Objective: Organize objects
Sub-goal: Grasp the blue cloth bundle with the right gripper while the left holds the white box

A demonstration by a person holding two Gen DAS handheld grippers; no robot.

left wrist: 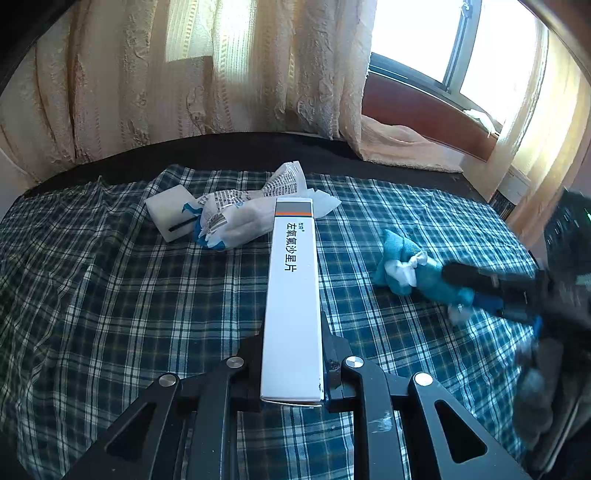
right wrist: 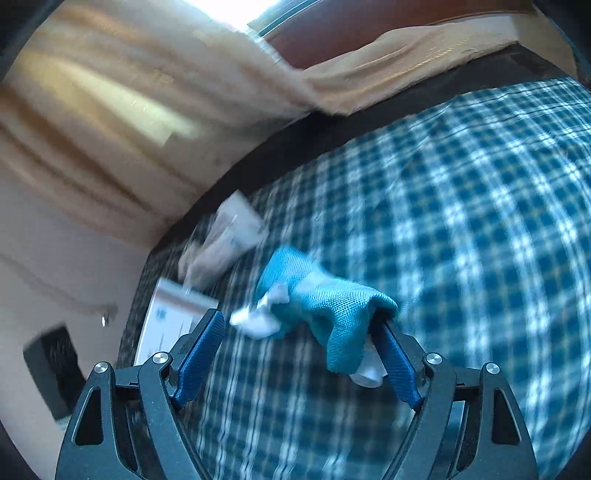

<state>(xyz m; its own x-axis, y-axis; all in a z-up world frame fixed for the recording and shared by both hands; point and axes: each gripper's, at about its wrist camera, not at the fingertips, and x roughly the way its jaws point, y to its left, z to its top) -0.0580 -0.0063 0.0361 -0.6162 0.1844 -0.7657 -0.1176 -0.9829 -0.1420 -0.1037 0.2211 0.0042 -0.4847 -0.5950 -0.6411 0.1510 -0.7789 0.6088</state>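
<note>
Setting: a room in a home.
I work over a blue plaid cloth (left wrist: 147, 295) on a dark table (left wrist: 236, 155), with lace curtains (left wrist: 184, 74) and a sunlit window (left wrist: 417, 33) behind.

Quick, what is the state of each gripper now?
Left gripper: closed on the long white medicine box.
Right gripper: open wide; the teal mesh pouch only rests against one finger.

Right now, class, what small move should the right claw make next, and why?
Probably shut the right claw on the teal cloth: its jaws are spread wide, with the cloth touching only one finger. The left claw already grips the white box.
</note>
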